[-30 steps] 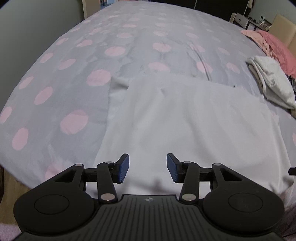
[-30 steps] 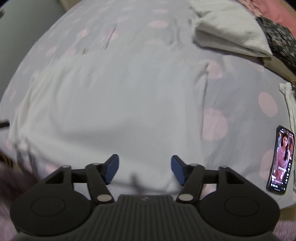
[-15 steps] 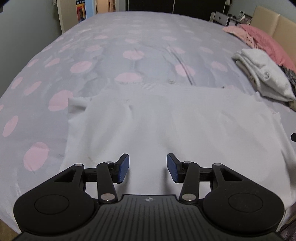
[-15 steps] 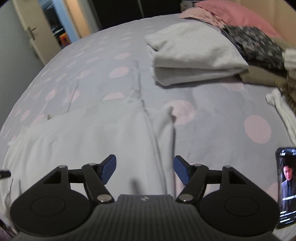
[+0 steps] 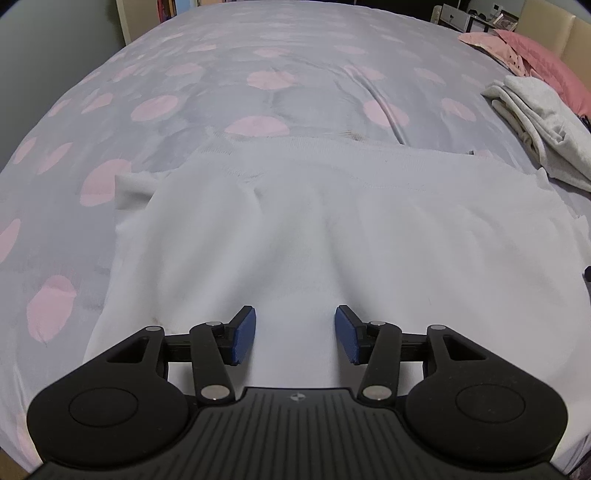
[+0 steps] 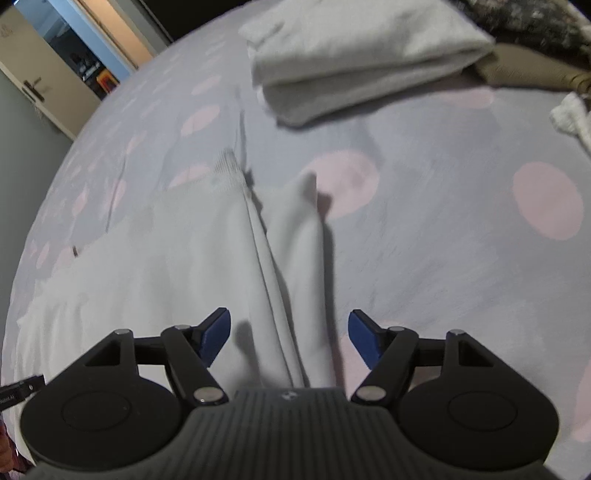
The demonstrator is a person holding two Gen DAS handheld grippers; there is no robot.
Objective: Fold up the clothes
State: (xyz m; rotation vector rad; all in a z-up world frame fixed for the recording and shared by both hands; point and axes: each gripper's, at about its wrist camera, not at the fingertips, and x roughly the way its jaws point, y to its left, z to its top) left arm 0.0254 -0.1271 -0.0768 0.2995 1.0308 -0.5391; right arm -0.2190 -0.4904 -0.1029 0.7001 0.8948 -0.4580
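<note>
A white garment (image 5: 332,236) lies spread on the bed, its ribbed hem at the far side and a sleeve poking out at its left (image 5: 133,188). My left gripper (image 5: 294,338) is open and empty, just above the garment's near part. In the right wrist view the same garment (image 6: 166,258) shows its right edge, with a folded-in sleeve (image 6: 291,236) running toward me. My right gripper (image 6: 289,332) is open and empty, its jaws straddling that sleeve edge without holding it.
The bed has a grey cover with pink dots (image 5: 258,77). A folded grey-white garment (image 6: 354,55) lies beyond the right gripper, also seen in the left wrist view (image 5: 546,122). Pink bedding (image 5: 535,55) and dark patterned clothes (image 6: 524,18) lie far right. A doorway (image 6: 74,48) is far left.
Both grippers have moved forward and lower over the white garment, staying open. The right one has swung toward the garment's right sleeve edge; the phone has left its view.
</note>
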